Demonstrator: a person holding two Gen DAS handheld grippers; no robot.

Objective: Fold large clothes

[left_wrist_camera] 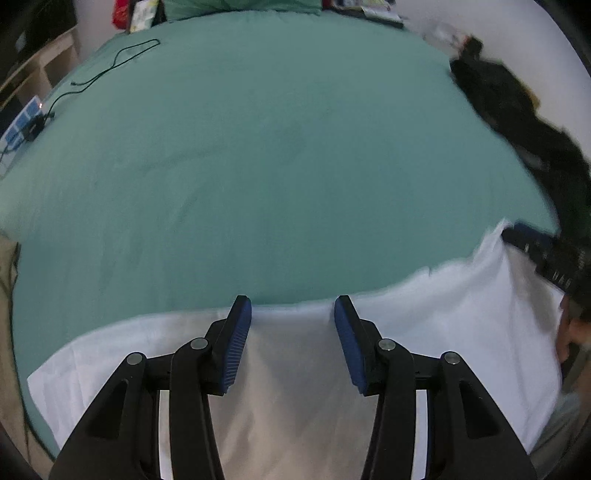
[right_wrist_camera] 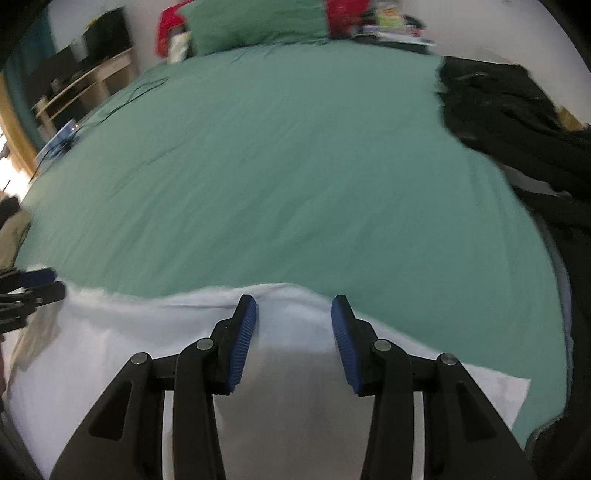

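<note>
A large white cloth (left_wrist_camera: 424, 325) lies flat on the near part of a green bed (left_wrist_camera: 258, 155). In the left wrist view my left gripper (left_wrist_camera: 293, 306) is open, its blue pads over the cloth's far edge with nothing between them. My right gripper (left_wrist_camera: 546, 254) shows at the far right over the same cloth. In the right wrist view my right gripper (right_wrist_camera: 294, 306) is open above the white cloth (right_wrist_camera: 110, 332) near its far edge. My left gripper (right_wrist_camera: 40, 284) shows at the far left edge of that view.
A heap of black clothes (right_wrist_camera: 517, 136) lies on the bed's right side; it also shows in the left wrist view (left_wrist_camera: 524, 118). A green pillow (right_wrist_camera: 255, 22) is at the head. A black cable (left_wrist_camera: 110, 70) and power strip (left_wrist_camera: 22, 125) lie at the left.
</note>
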